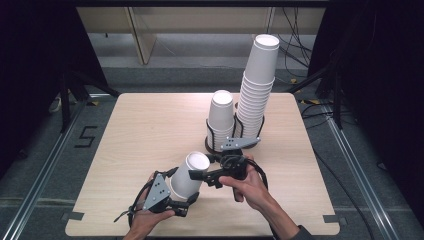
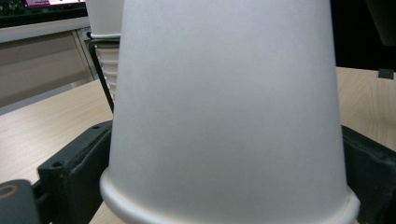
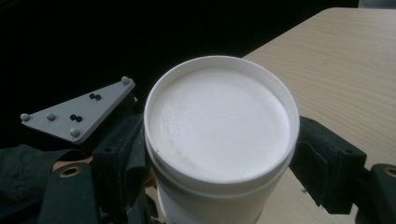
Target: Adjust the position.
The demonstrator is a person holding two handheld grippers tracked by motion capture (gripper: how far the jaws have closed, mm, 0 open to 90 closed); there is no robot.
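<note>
High view, near edge: left tool (image 1: 181,201) clamps the wide rim end of an upside-down white paper cup (image 1: 189,174), held above the tabletop (image 1: 145,140), while right tool (image 1: 200,176) has its jaws closed around the cup's narrow base end, so both tools grip the one cup. Farther back, well apart from the cup, a wire cup holder (image 1: 222,140) carries a short cup stack (image 1: 221,115) and a tall leaning cup stack (image 1: 256,90). Likely a handover or a pull-apart of nested cups: keep the grip light, pull along the cup's axis, don't crush the wall.
</note>
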